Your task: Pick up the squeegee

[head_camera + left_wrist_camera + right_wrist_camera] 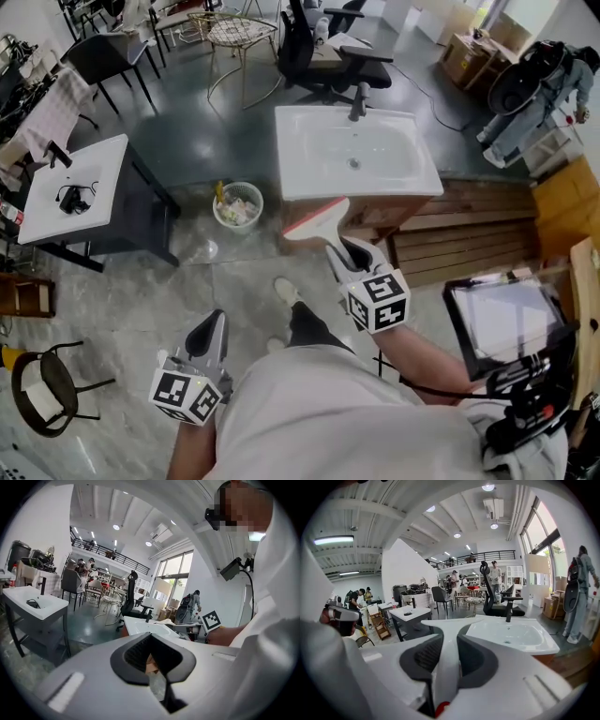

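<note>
Holding squeegee (pixel 314 220) by its handle in right gripper (pixel 347 251), fingers (pixel 426 656) clamping it, blade hovering at sink (pixel 412 178) front edge. Hanging left gripper (pixel 211 328) low over floor (pixel 122 300), fingers slightly apart, gripping nothing.

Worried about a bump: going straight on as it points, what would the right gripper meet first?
Probably the white sink, near its front left corner. The squeegee held in the right gripper leads and would touch first. Depth is unclear.
</note>
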A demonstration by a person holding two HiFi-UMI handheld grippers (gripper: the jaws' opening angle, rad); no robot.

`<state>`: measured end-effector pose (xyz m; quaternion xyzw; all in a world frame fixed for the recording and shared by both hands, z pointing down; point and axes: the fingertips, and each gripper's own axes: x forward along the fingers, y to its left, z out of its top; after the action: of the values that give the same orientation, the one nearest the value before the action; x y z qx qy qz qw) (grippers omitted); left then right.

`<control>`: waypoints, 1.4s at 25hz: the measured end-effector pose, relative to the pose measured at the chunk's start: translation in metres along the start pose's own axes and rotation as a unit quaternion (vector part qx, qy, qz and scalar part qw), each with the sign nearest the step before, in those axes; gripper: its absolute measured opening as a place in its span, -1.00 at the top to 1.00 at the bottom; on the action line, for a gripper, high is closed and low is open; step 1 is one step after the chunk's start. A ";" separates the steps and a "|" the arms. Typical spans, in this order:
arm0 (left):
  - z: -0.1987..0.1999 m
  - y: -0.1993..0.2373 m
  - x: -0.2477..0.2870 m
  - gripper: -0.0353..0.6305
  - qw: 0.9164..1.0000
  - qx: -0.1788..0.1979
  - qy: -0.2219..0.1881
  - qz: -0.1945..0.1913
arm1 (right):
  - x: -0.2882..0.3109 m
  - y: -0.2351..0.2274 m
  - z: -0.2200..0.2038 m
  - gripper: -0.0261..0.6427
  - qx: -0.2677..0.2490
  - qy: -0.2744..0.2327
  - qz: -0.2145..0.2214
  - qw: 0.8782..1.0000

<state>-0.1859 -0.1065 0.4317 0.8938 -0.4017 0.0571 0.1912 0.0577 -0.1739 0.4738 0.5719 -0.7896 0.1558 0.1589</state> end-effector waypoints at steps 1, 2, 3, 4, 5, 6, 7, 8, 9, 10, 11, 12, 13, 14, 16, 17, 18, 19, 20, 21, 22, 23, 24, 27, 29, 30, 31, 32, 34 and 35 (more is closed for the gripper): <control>0.001 -0.001 0.000 0.87 1.000 0.000 0.001 0.000 | -0.001 0.003 0.000 0.63 0.000 0.000 0.003 1.000; 0.003 -0.002 0.000 0.87 1.000 0.001 0.003 0.000 | -0.002 0.005 -0.001 0.63 -0.001 0.000 0.005 1.000; 0.004 -0.003 -0.001 0.88 1.000 0.001 0.004 0.001 | -0.002 0.007 -0.001 0.63 -0.002 0.000 0.007 1.000; 0.004 -0.003 -0.001 0.87 1.000 0.000 0.005 0.000 | -0.003 0.009 -0.001 0.63 -0.002 0.000 0.008 1.000; 0.003 -0.002 -0.002 0.87 1.000 0.000 0.005 0.000 | -0.003 0.011 -0.001 0.63 -0.003 0.000 0.009 1.000; 0.001 -0.001 -0.003 0.88 1.000 0.000 0.005 -0.001 | -0.003 0.012 0.000 0.63 -0.005 0.000 0.010 1.000; -0.001 0.000 -0.004 0.87 1.000 0.000 0.004 -0.001 | -0.002 0.013 0.000 0.62 -0.006 0.000 0.010 1.000; -0.001 0.001 -0.005 0.88 1.000 -0.001 0.003 -0.002 | -0.002 0.014 0.001 0.62 -0.007 0.001 0.011 1.000; -0.001 0.002 -0.006 0.88 1.000 -0.001 0.003 -0.001 | -0.002 0.015 0.002 0.62 -0.008 0.001 0.012 1.000; -0.001 0.003 -0.006 0.88 1.000 -0.002 0.003 0.000 | -0.001 0.016 0.004 0.63 -0.010 0.001 0.012 1.000; 0.000 0.003 -0.007 0.88 1.000 -0.003 0.003 0.002 | 0.000 0.016 0.005 0.62 -0.011 0.001 0.014 1.000; 0.000 0.004 -0.007 0.88 1.000 -0.004 0.003 0.003 | 0.001 0.017 0.006 0.62 -0.012 0.001 0.015 1.000; -0.001 0.005 -0.008 0.88 1.000 -0.005 0.002 0.003 | 0.002 0.018 0.007 0.62 -0.014 0.002 0.016 1.000; -0.001 0.005 -0.008 0.87 1.000 -0.005 0.003 0.004 | 0.003 0.019 0.007 0.62 -0.015 0.003 0.018 1.000; 0.000 0.005 -0.009 0.87 1.000 -0.007 0.005 0.009 | 0.005 0.021 0.007 0.62 -0.016 0.003 0.021 1.000; 0.001 0.005 -0.010 0.88 1.000 -0.007 0.006 0.011 | 0.005 0.023 0.007 0.62 -0.017 0.003 0.023 1.000; 0.001 0.005 -0.010 0.88 1.000 -0.008 0.007 0.012 | 0.006 0.024 0.008 0.62 -0.018 0.003 0.025 1.000; 0.001 0.005 -0.011 0.88 1.000 -0.008 0.007 0.013 | 0.006 0.025 0.008 0.62 -0.019 0.003 0.027 0.999; 0.000 0.005 -0.011 0.88 1.000 -0.008 0.007 0.013 | 0.007 0.026 0.008 0.62 -0.020 0.003 0.029 0.999; 0.000 0.004 -0.011 0.88 1.000 -0.007 0.007 0.014 | 0.007 0.027 0.008 0.62 -0.021 0.002 0.030 0.999; 0.000 0.004 -0.011 0.88 1.000 -0.007 0.007 0.014 | 0.007 0.027 0.008 0.62 -0.021 0.002 0.031 0.999; 0.000 0.004 -0.010 0.87 1.000 -0.007 0.008 0.014 | 0.007 0.027 0.008 0.62 -0.021 0.002 0.032 0.999; 0.000 0.004 -0.009 0.88 1.000 -0.007 0.008 0.013 | 0.007 0.026 0.008 0.62 -0.021 0.001 0.032 0.999; -0.002 0.002 -0.007 0.88 1.000 -0.004 0.007 0.008 | 0.007 0.024 0.008 0.62 -0.023 0.000 0.029 0.999; 0.001 0.001 -0.005 0.87 1.000 -0.002 0.008 0.006 | 0.007 0.022 0.008 0.62 -0.025 0.001 0.026 0.999; 0.002 0.000 -0.004 0.88 1.000 -0.002 0.008 0.005 | 0.007 0.021 0.008 0.62 -0.025 0.001 0.025 0.999; 0.003 0.000 -0.004 0.88 1.000 -0.001 0.007 0.004 | 0.006 0.021 0.008 0.62 -0.025 0.001 0.024 0.999; 0.003 0.000 -0.003 0.88 1.000 0.000 0.007 0.002 | 0.006 0.020 0.008 0.62 -0.025 0.001 0.022 0.999; 0.003 0.000 -0.002 0.88 1.000 0.000 0.008 -0.001 | 0.005 0.020 0.008 0.62 -0.025 0.002 0.020 0.999; 0.003 0.000 -0.002 0.87 1.000 -0.001 0.009 -0.001 | 0.004 0.020 0.008 0.62 -0.026 0.002 0.019 0.999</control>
<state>-0.1870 -0.1061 0.4282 0.8935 -0.3991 0.0644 0.1953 0.0366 -0.1750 0.4672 0.5521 -0.8038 0.1398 0.1720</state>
